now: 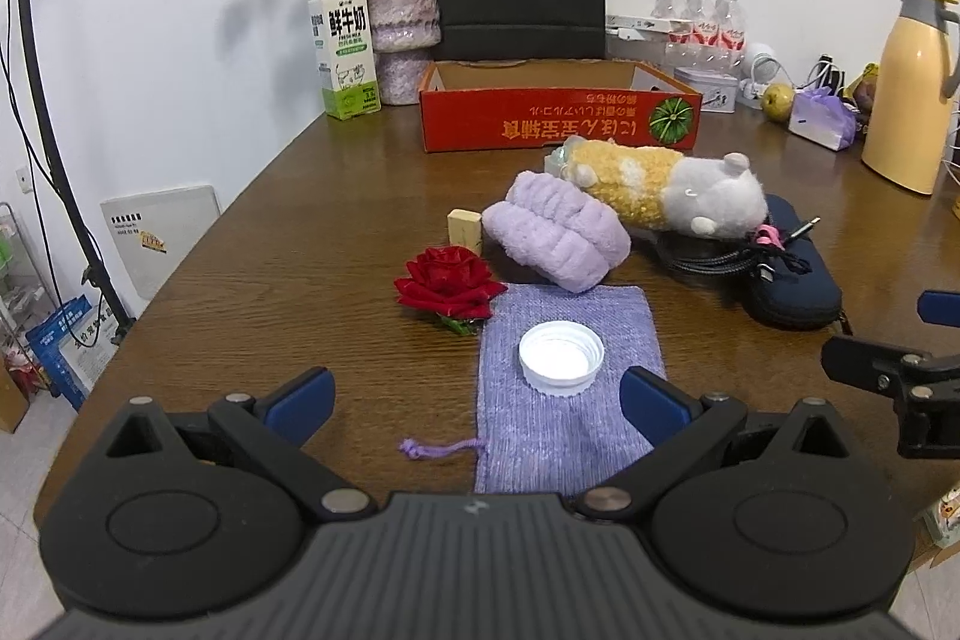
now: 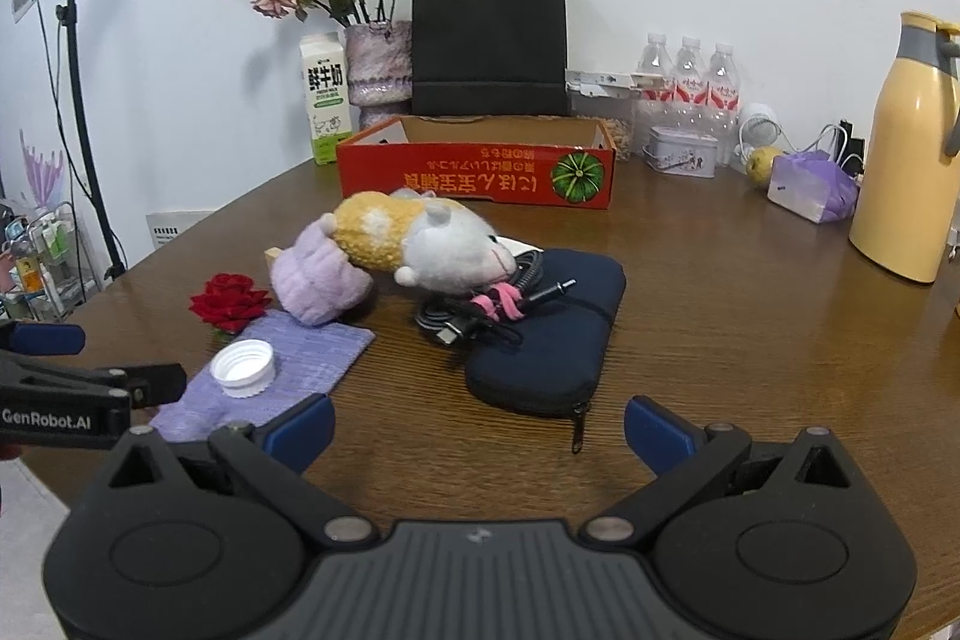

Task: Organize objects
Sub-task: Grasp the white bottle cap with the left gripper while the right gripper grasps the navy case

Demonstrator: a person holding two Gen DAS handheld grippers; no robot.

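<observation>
Left tongs (image 1: 477, 397) wide apart, holding nothing — white cap (image 1: 561, 356) just ahead on purple pouch (image 1: 570, 400); right tongs (image 2: 479, 427) likewise gaping, empty — behind navy case (image 2: 543, 334).

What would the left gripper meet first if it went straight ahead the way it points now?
Probably the white bottle cap, lying open side up on the purple pouch, centred ahead of the open left gripper. Its height above the table is unclear.

— How does my left gripper (image 1: 477, 403) sit?
— I see its jaws spread wide, blue pads (image 1: 651, 403) apart, level, pointing to twelve o'clock.
— And my right gripper (image 2: 479, 430)?
— Same: wide apart, nothing between them, with the left at its nine o'clock.
</observation>
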